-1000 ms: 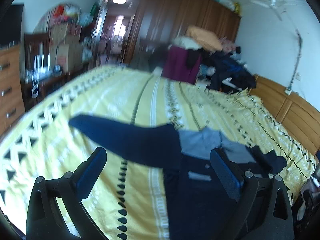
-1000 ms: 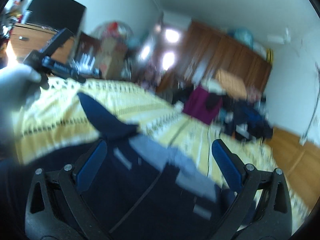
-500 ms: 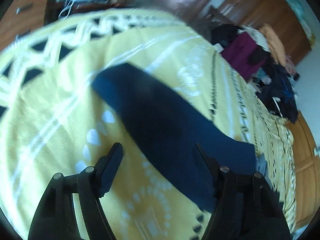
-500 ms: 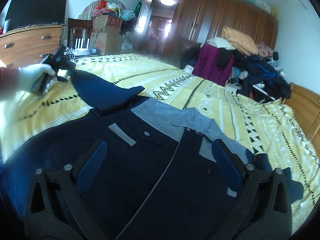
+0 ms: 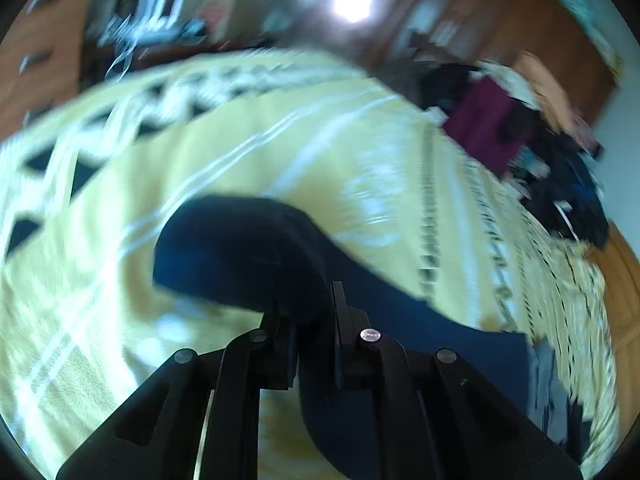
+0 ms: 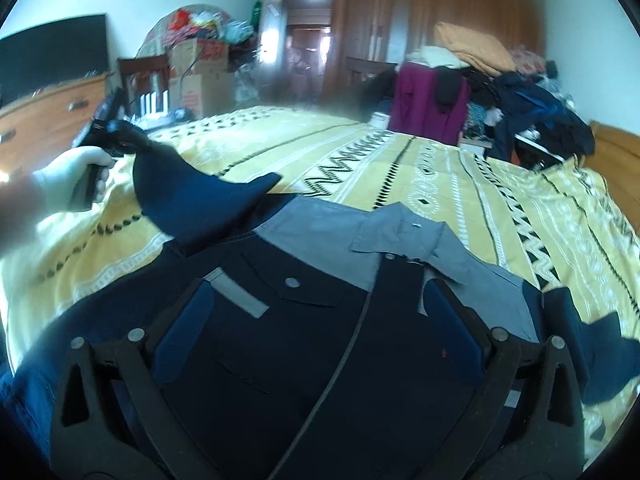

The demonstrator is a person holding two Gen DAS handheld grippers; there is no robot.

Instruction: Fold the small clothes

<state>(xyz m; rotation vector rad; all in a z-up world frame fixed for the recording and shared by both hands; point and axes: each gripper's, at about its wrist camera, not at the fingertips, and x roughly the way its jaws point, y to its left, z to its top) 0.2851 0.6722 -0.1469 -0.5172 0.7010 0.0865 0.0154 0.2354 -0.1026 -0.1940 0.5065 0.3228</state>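
Note:
A navy shirt (image 6: 320,360) with a grey collar (image 6: 400,232) lies front up on the yellow patterned bedspread (image 6: 400,168). My left gripper (image 5: 310,320) is shut on the end part of the shirt's left sleeve (image 5: 240,248), and the cuff curls over above the bed. In the right wrist view a gloved hand (image 6: 68,176) holds that left gripper (image 6: 108,128) with the sleeve (image 6: 192,200) raised off the bed. My right gripper (image 6: 320,312) hovers open just over the shirt's chest, with nothing between its fingers (image 6: 188,320). The other sleeve (image 6: 592,352) trails off to the right.
A wooden dresser (image 6: 40,120) with a dark screen stands left of the bed. Cardboard boxes (image 6: 200,76) are stacked behind it. A wardrobe (image 6: 400,20) and a heap of clothes (image 6: 500,92) lie beyond the bed. A wooden bed frame (image 6: 616,152) runs along the right.
My left gripper was open above the sleeve; it has shut on the sleeve and lifted it. The right gripper has stayed open over the shirt's chest, a little closer to it.

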